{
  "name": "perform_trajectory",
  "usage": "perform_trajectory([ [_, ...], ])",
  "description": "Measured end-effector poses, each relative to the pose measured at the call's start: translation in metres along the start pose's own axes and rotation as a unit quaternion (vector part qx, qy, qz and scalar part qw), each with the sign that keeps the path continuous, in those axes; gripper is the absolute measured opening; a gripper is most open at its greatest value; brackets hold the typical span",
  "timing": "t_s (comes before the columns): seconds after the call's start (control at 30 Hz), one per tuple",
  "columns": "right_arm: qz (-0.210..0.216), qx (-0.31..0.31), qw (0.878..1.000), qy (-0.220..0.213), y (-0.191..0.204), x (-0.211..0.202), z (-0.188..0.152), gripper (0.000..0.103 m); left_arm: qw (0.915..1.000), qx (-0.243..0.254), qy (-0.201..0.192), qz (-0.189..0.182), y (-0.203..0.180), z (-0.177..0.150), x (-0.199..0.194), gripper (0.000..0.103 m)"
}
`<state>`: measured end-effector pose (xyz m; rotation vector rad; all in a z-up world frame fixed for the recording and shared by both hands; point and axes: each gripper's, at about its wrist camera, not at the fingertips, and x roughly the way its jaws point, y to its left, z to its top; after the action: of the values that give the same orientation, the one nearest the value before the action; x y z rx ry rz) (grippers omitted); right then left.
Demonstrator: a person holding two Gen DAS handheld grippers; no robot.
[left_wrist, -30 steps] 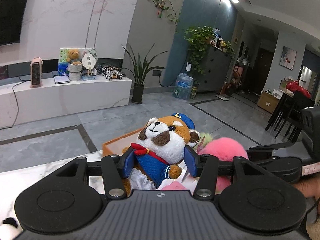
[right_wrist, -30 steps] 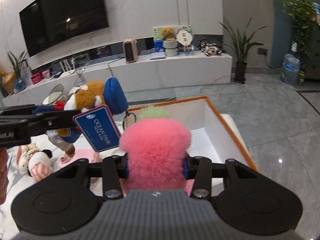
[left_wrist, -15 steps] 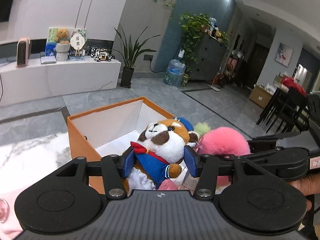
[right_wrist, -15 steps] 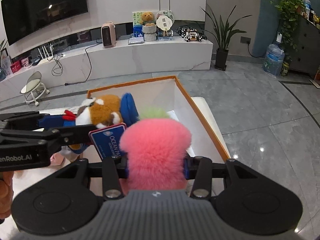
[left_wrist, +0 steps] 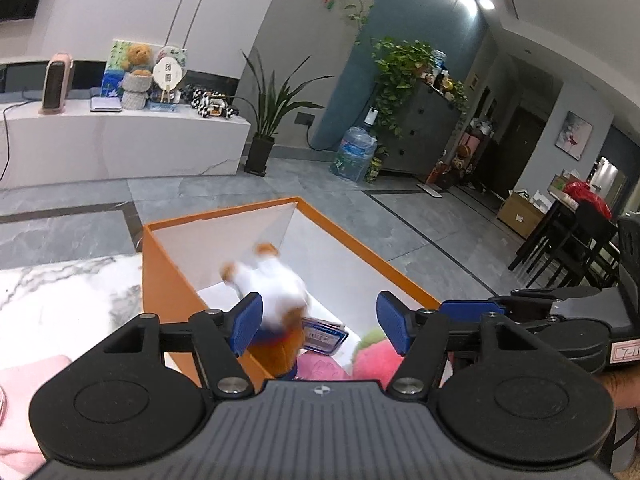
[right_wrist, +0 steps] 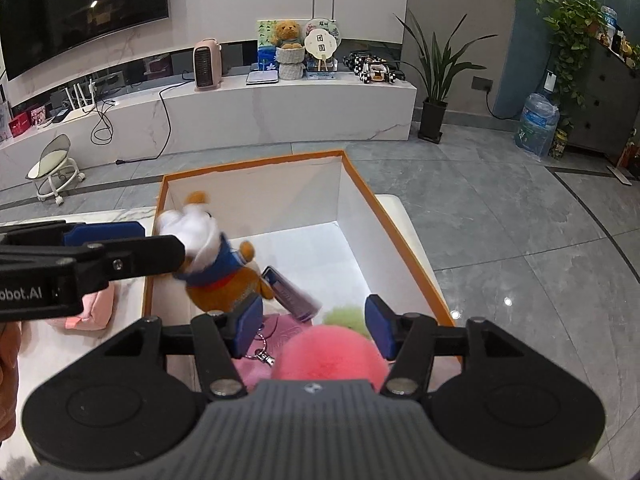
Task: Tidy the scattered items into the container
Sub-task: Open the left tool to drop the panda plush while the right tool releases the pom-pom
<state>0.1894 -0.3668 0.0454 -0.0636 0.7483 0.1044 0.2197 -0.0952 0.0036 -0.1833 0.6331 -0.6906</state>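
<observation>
The orange box (left_wrist: 160,248), white inside, stands on the marble table right ahead of both grippers. My left gripper (left_wrist: 319,322) hangs over its near end with its jaws opening. The plush dog (left_wrist: 268,288) is blurred and upside down, tumbling out from between them; the pads are off it. Its blue tag (right_wrist: 292,292) trails below. My right gripper (right_wrist: 314,326) is beside it over the box, jaws opening too. The pink fluffy ball (right_wrist: 328,354) with its green tuft sits low between the right fingers, clear of the pads.
A pink cloth (right_wrist: 276,336) with a keychain clip lies on the box floor. On the marble table (left_wrist: 60,300), left of the box, rests a pink pouch (right_wrist: 92,308). A grey tiled floor and a white TV console (right_wrist: 280,112) lie beyond.
Both grippers' jaws have widened. The plush dog has flipped over and is dropping out of the left jaws into the box. The pink ball has sunk lower between the right fingers.
</observation>
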Motion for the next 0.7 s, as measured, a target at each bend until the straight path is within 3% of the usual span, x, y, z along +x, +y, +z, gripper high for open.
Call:
perform_trajectory([
  [0.7, 0.029, -0.026, 0.999, -0.007, 0.031, -0.008, 0.004, 0.066, 0.9990, 0.008, 0.000, 0.044, 0.022, -0.005, -0.048, 0.075],
])
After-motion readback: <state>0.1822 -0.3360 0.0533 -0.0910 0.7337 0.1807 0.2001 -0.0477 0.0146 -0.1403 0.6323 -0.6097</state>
